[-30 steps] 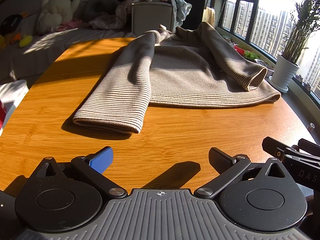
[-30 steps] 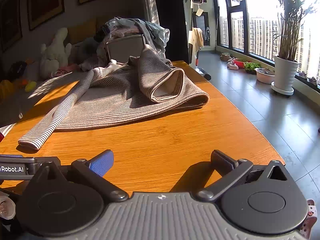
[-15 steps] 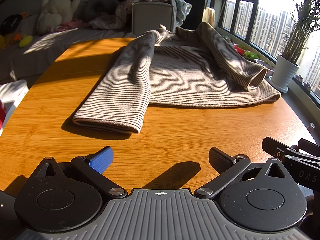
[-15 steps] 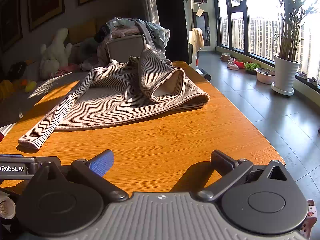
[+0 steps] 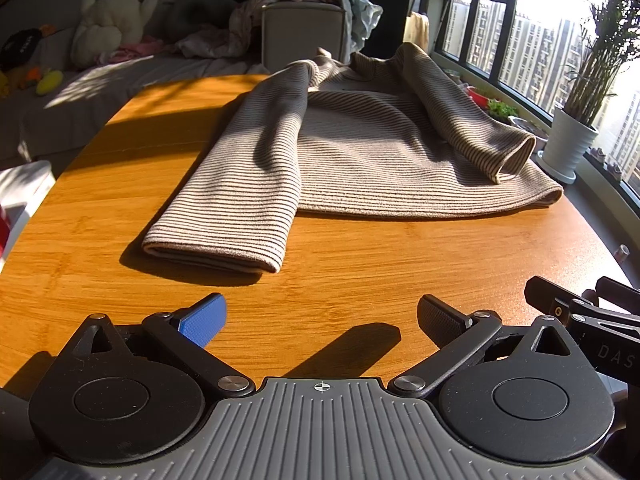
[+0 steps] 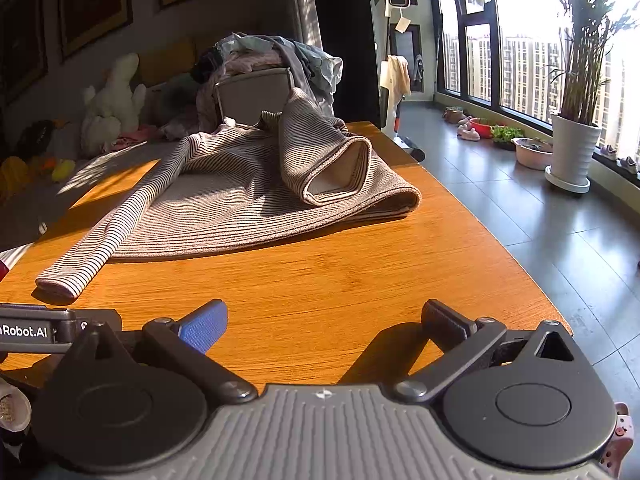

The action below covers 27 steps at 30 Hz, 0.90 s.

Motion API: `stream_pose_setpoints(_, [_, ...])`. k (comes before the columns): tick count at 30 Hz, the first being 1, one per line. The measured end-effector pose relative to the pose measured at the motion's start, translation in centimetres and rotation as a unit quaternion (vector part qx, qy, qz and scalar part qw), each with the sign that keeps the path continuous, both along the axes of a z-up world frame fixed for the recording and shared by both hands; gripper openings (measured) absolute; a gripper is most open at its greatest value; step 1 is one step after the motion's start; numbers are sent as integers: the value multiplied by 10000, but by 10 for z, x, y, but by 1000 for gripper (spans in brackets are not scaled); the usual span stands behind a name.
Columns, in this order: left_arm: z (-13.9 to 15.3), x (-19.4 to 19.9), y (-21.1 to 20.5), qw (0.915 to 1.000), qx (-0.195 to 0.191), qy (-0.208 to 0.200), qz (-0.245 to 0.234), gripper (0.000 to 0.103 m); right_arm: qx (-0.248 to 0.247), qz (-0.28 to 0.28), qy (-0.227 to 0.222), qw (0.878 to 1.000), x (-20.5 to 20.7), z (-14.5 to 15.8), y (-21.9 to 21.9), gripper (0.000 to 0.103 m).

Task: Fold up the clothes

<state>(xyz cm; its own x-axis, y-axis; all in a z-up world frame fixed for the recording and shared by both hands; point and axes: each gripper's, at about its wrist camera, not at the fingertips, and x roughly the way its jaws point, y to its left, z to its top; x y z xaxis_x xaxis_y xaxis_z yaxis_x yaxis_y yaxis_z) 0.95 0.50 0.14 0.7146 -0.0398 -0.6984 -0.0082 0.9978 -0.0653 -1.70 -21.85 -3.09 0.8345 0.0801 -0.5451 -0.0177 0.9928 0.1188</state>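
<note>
Sweater [image 5: 384, 152] spread on table [image 5: 100, 208], sleeves laid over body, not yet compact. Left gripper [image 5: 320, 316] and right gripper [image 6: 324, 320] short of it, jaws apart, empty. Step: fold stage undetermined.

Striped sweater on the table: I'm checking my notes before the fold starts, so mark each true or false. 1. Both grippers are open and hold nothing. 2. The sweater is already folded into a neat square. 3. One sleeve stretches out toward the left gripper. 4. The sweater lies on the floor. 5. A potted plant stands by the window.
1. True: the left gripper and right gripper stand open, empty.
2. False: the striped sweater lies spread out, sleeves loose.
3. True: the sleeve reaches toward it.
4. False: it lies on the wooden table.
5. True: the potted plant stands there.
</note>
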Motion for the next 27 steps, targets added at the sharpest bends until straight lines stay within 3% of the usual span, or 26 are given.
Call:
stream_pose_setpoints(16, [20,61,14,9976,-624,35,-291,103,56,413,59,9991,56,22,-5,103])
stream_pose_setpoints(23, [36,118,10,9974,-574,-194,-378,103,351,595,-175,9975,133,47,-7,103])
stream_pose_setpoints(27, [32,156,9,9984,-482,-161,-256,103,734,544,90,9958,188,40,-8,103])
